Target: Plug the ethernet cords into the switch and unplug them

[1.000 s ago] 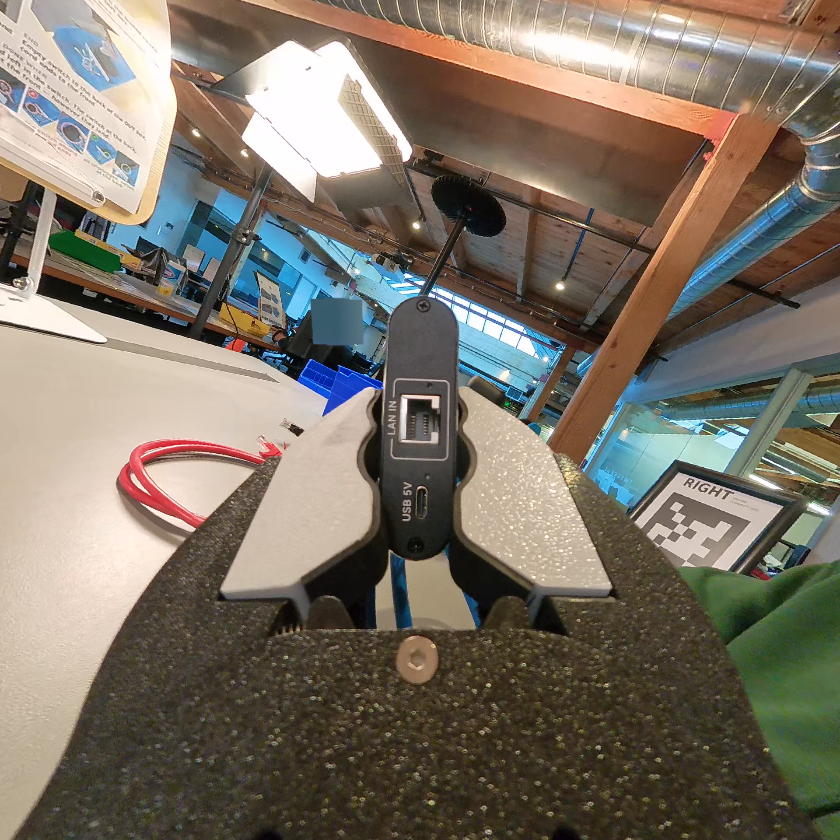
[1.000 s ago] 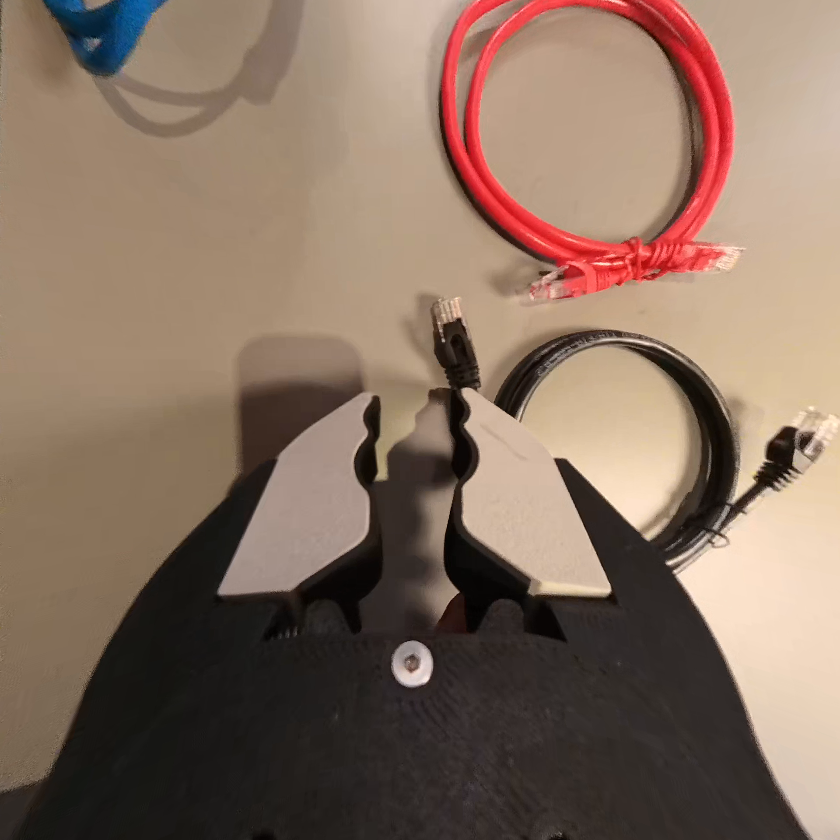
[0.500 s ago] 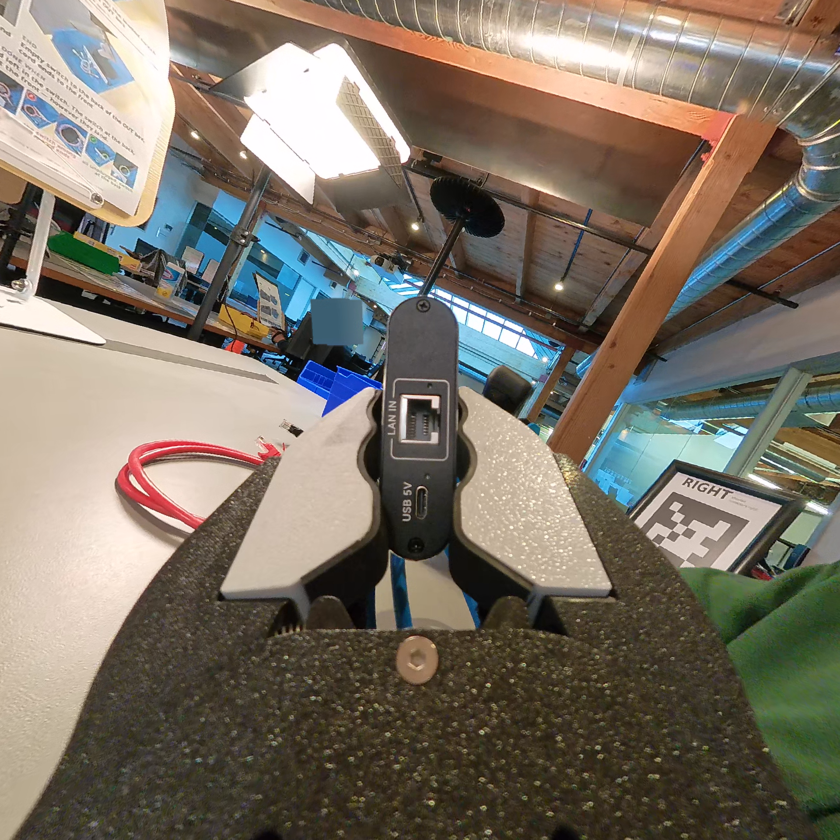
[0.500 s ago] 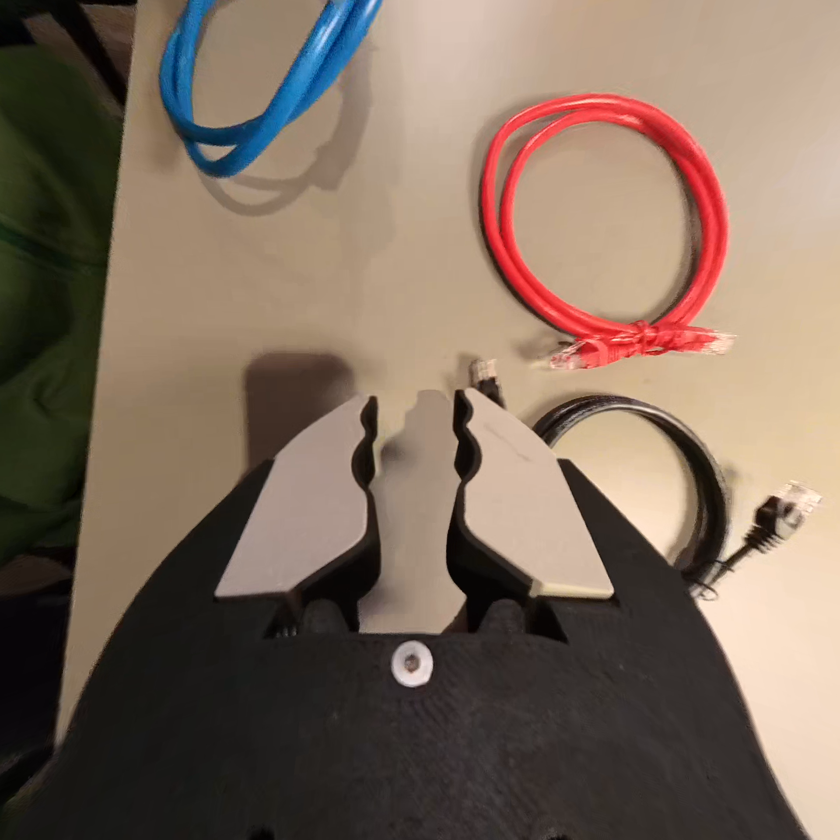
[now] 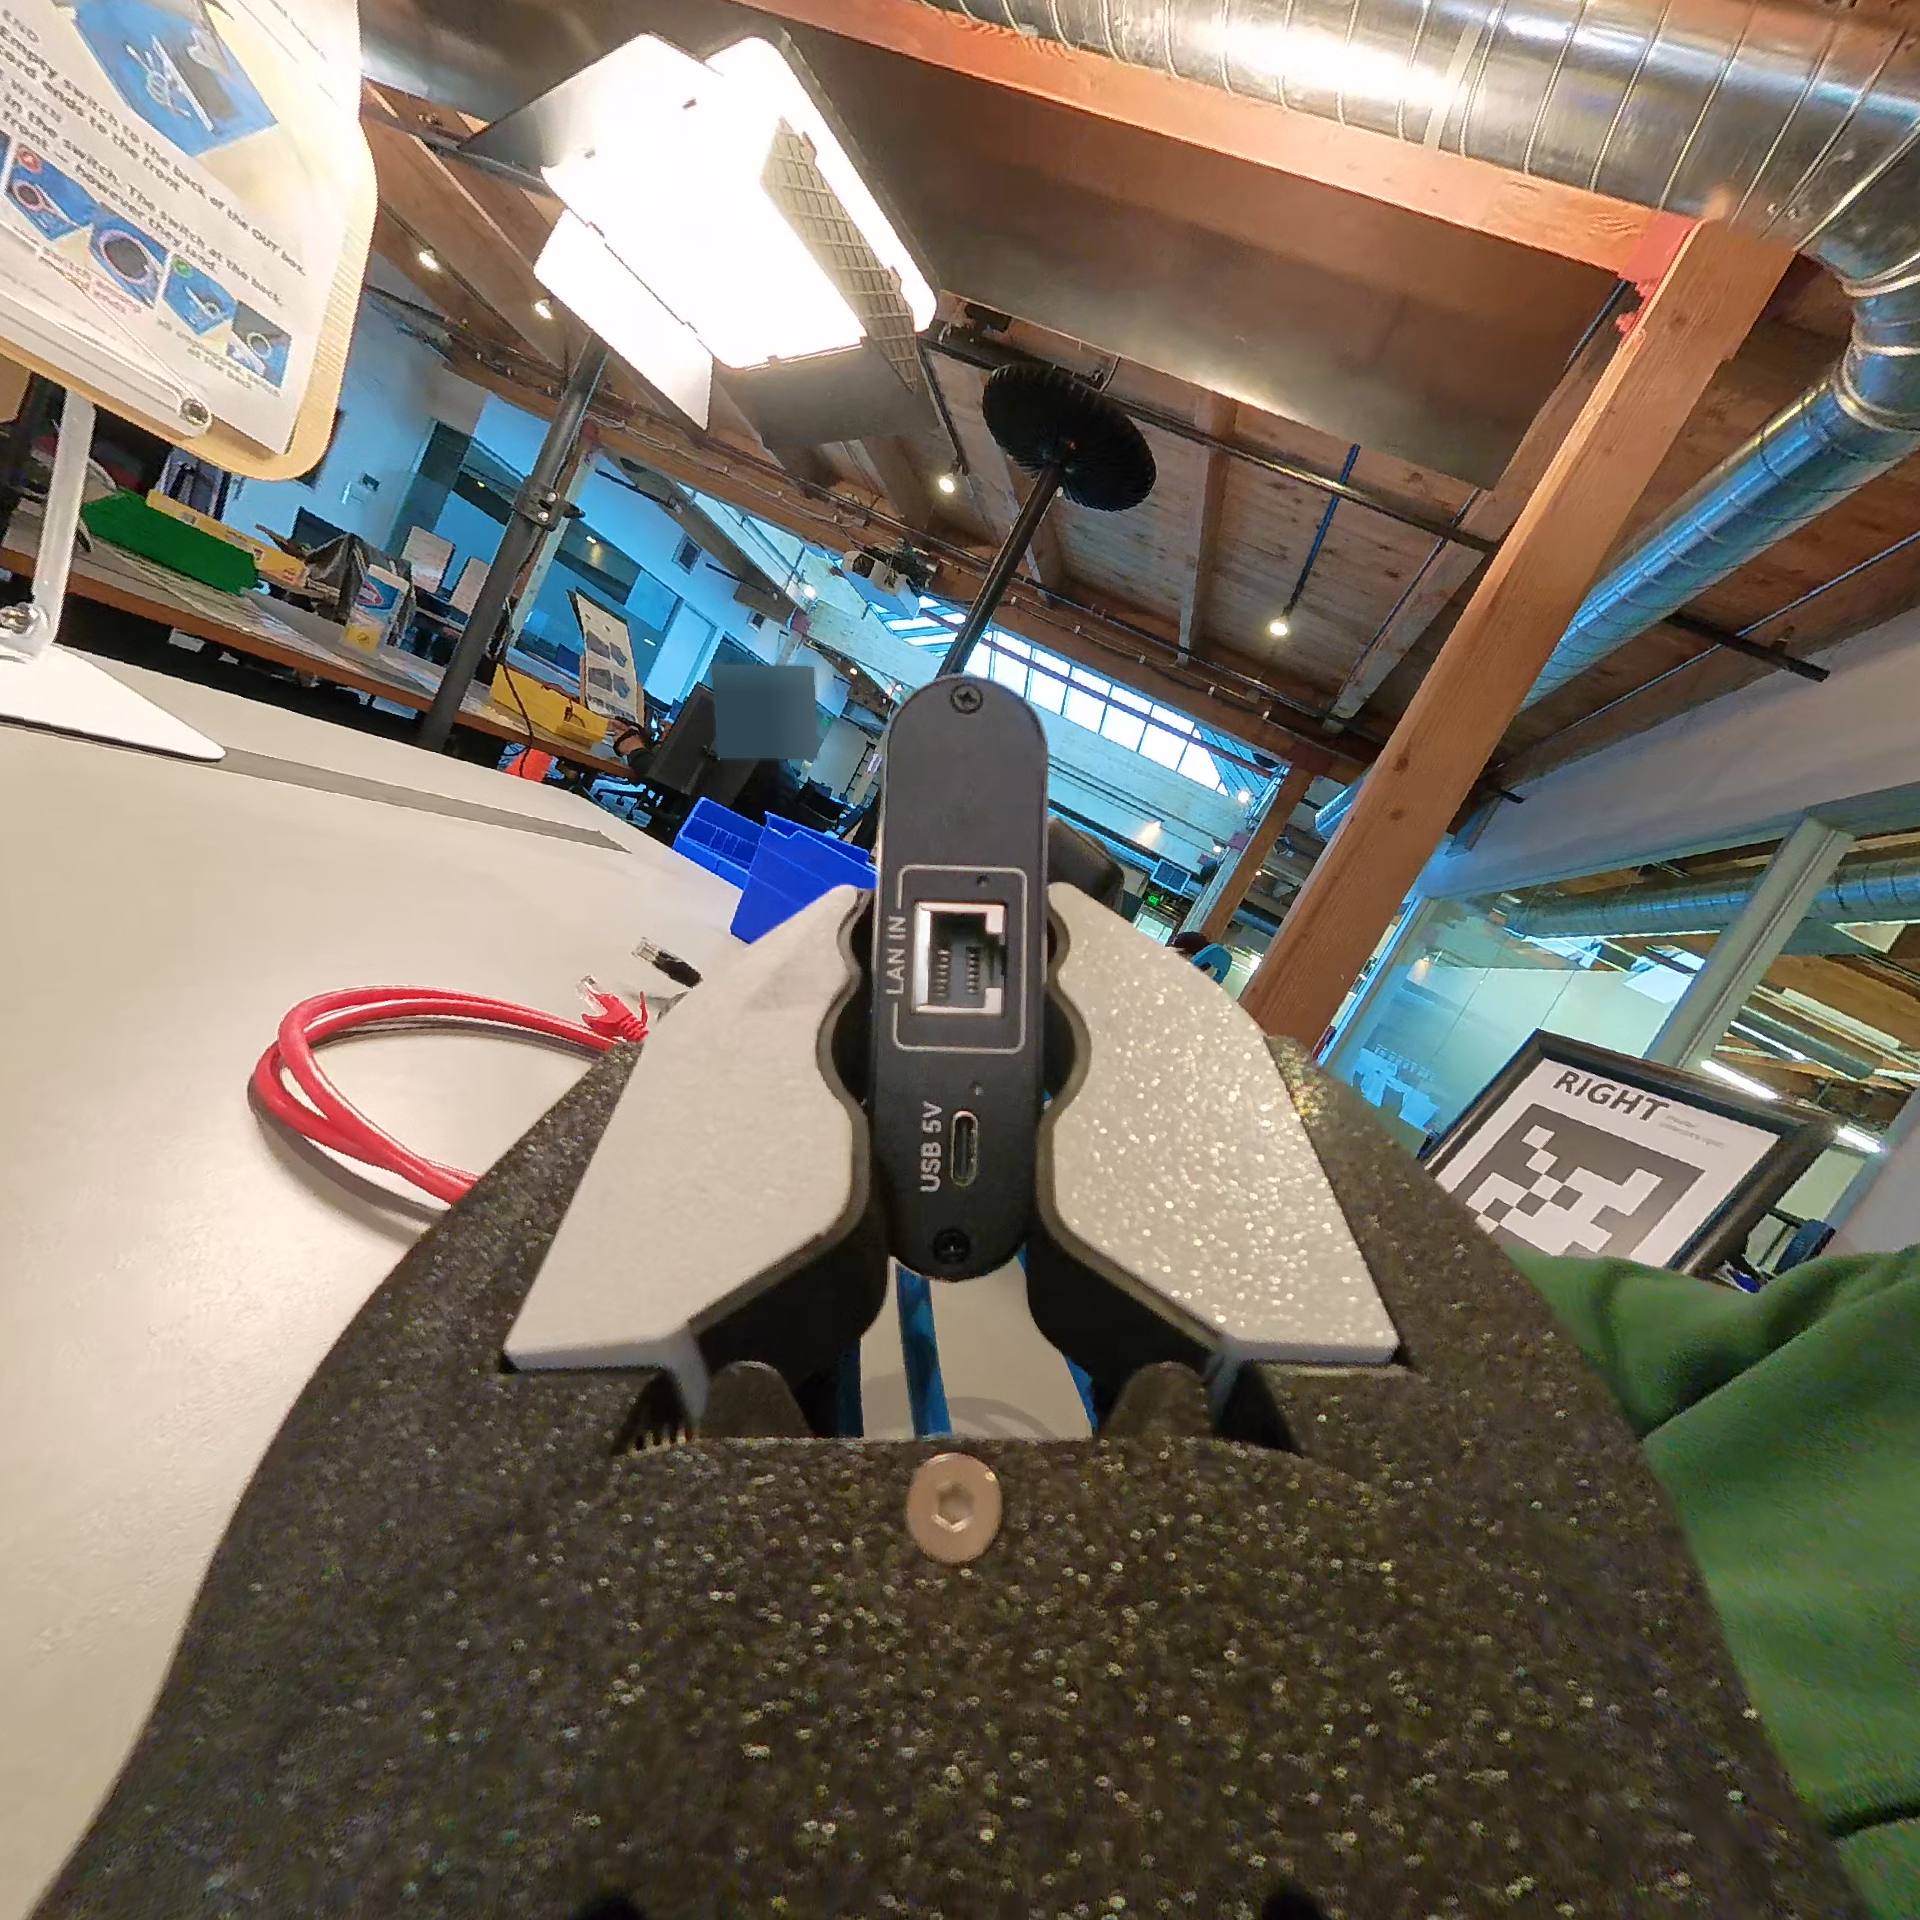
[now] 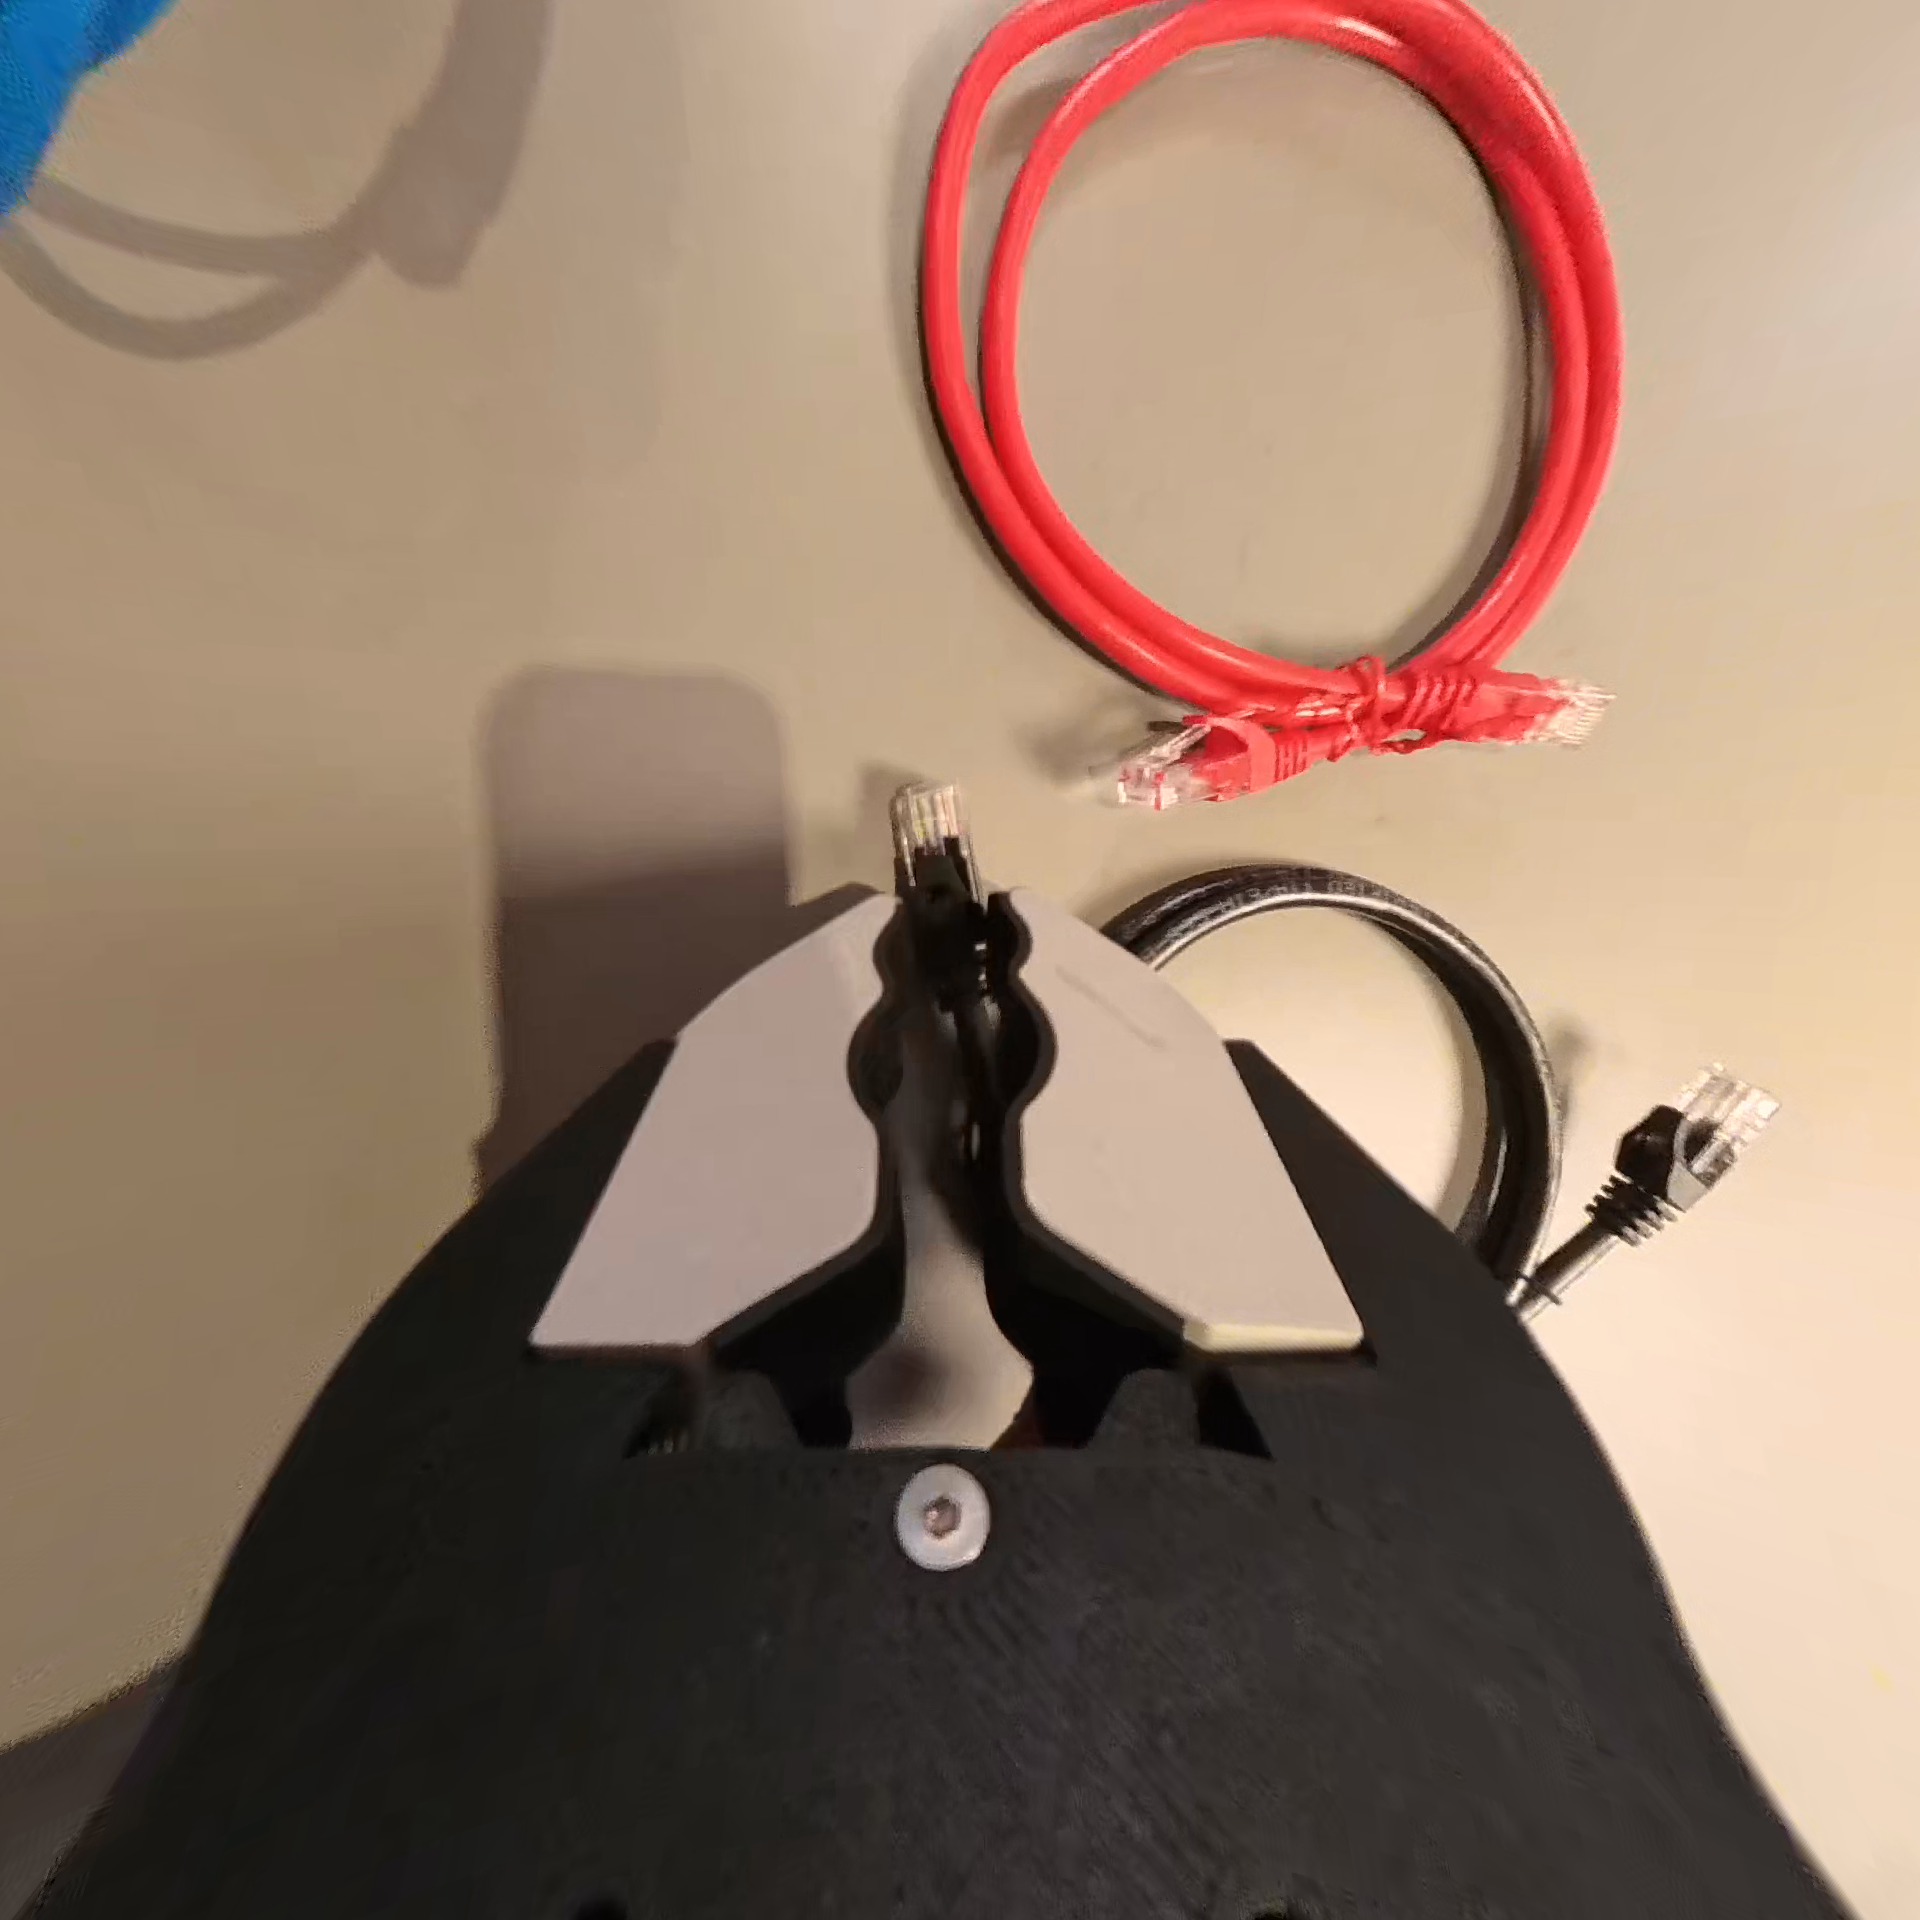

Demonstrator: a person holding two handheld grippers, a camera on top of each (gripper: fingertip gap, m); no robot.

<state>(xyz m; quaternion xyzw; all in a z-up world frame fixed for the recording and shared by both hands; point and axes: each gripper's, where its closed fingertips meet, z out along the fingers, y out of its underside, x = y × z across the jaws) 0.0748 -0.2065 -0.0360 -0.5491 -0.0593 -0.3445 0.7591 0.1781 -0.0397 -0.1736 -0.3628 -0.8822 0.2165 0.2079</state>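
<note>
Open workshop, timber beams and silver ducting overhead, a light panel on a stand; pale grey table [image 5: 156, 1039] below.

Switch [image 5: 961, 997]: a small black oblong box, held upright in the left gripper [image 5: 956, 1049], whose fingers are pressed against its two long sides. Long axis runs vertical in the left wrist view. The end face with an empty network socket, and a smaller slot under it, looks back at that camera.

Black cord [image 6: 1434, 997]: coiled on the table. One plug [image 6: 930, 836] stands out past the tips of the right gripper [image 6: 945, 935], which pinches the boot just behind it; the clear tip points forward along the fingers. The other plug [image 6: 1704, 1127] lies free to the right.

Red cord [image 6: 1278, 343]: tied coil, well beyond the black one, untouched. Blue cord [image 6: 26, 125]: only a blurred edge at the upper left of the right wrist view.

Judgement: the right gripper looks down at the table while the visible socket faces back along the left gripper. The plug's axis must be swung to line up with a socket, clip side matched; whether the far face has ports cannot be told. Nothing is plugged into the face in view.
</note>
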